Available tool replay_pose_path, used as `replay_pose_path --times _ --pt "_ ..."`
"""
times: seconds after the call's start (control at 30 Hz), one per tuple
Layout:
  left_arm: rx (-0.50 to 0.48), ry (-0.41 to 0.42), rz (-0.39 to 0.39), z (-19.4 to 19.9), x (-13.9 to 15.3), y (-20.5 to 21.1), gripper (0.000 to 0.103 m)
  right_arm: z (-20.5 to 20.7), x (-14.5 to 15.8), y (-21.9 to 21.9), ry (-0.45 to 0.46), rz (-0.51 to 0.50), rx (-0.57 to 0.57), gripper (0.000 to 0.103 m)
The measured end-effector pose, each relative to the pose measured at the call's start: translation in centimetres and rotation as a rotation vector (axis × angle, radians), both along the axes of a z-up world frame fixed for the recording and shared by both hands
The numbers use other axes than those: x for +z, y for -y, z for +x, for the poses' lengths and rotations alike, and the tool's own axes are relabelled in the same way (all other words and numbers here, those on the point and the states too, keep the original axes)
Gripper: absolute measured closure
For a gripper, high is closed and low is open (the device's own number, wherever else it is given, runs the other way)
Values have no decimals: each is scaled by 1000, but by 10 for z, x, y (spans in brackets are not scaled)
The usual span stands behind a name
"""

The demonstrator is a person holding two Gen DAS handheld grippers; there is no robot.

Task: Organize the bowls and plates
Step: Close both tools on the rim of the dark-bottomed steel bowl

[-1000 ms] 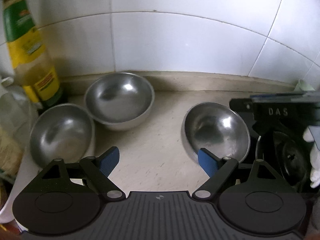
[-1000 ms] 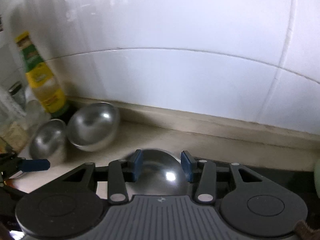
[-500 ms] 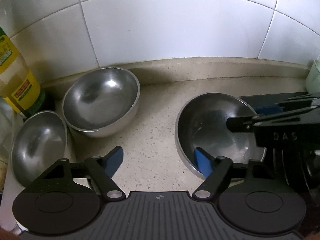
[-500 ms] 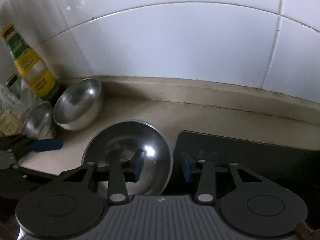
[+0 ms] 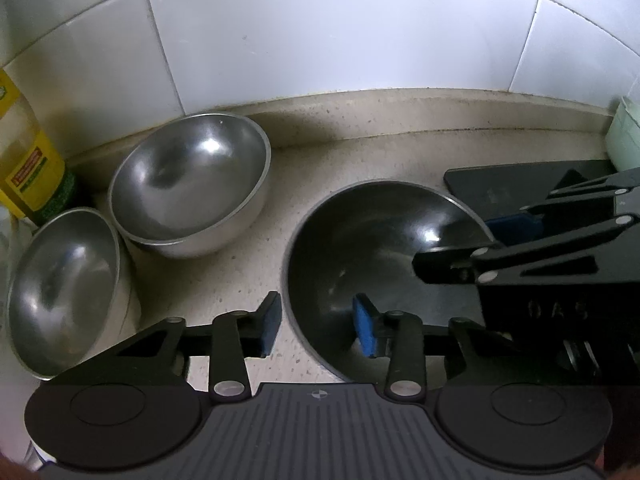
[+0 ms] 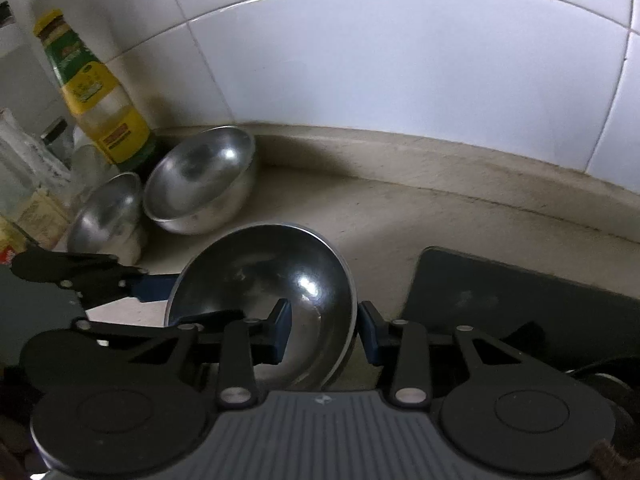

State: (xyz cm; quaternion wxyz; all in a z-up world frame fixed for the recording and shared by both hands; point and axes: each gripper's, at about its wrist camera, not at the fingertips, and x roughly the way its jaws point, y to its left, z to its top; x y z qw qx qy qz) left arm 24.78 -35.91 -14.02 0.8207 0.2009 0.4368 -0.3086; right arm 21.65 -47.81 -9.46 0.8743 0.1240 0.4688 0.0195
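Straddling opposite rims of the near steel bowl (image 5: 380, 248) on the desk (image 5: 320, 152), well clear of the oil bottle (image 6: 100, 108), left gripper (image 5: 316, 326) and right gripper (image 6: 324, 332) are closing, neither yet clenched; thin, stiff, slippery metal, so pinch the rim squarely

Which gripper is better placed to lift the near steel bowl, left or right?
About even; slightly the right gripper. Its jaws are closing tight astride the near bowl rim on the side away from the other bowls. The left gripper straddles the opposite rim, jaws closing too, with a wider gap.

White tiled wall (image 5: 320, 40), speckled counter (image 5: 360, 152)
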Motion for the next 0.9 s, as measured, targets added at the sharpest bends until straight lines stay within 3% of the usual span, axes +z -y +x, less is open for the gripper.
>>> replay_pose_path --times 0.63,0.9 --pt "11 53 19 -45 25 -61 54 -27 12 -49 -15 62 108 69" --pt "48 35 11 -48 25 -84 51 -33 17 -72 -14 78 156 69"
